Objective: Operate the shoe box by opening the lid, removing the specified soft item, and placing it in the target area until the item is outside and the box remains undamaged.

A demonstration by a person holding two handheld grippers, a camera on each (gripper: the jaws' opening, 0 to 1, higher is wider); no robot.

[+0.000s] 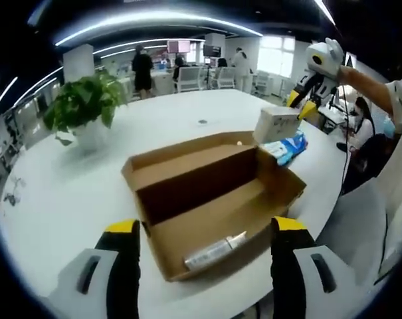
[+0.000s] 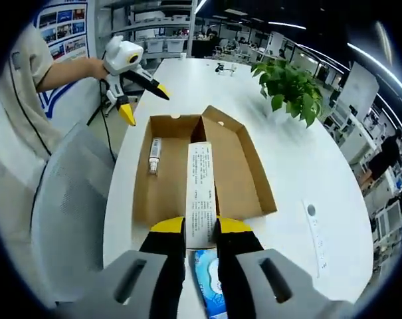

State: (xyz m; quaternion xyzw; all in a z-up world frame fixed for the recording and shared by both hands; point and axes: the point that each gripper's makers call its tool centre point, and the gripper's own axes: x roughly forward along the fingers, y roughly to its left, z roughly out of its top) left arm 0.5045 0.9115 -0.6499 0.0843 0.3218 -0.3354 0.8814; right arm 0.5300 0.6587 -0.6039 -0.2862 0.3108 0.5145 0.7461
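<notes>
Open brown cardboard shoe box (image 1: 214, 199) lying on round white counter (image 1: 68, 199), small white tube (image 1: 214, 251) inside. Right hand-held gripper (image 2: 201, 234) clamped on white rectangular carton (image 2: 201, 193), above blue soft pack (image 2: 209, 286). Left hand-held gripper (image 1: 206, 232) spread wide, holding nothing, at box's near edge.

— How does the left gripper (image 1: 206, 234) stand?

— Its two yellow-tipped jaws are spread wide apart with nothing between them. From the right gripper view it (image 2: 142, 102) hangs in the air at the far left, jaws parted, held by the person's left hand (image 2: 98, 67), the bare forearm reaching out from a short sleeve.

— And the right gripper (image 2: 201, 229)?

— Its jaws are drawn close together, pinching the near end of a long white box (image 2: 201, 193). From the left gripper view it (image 1: 300, 105) is raised at the far right, arm stretched out behind it.
</notes>
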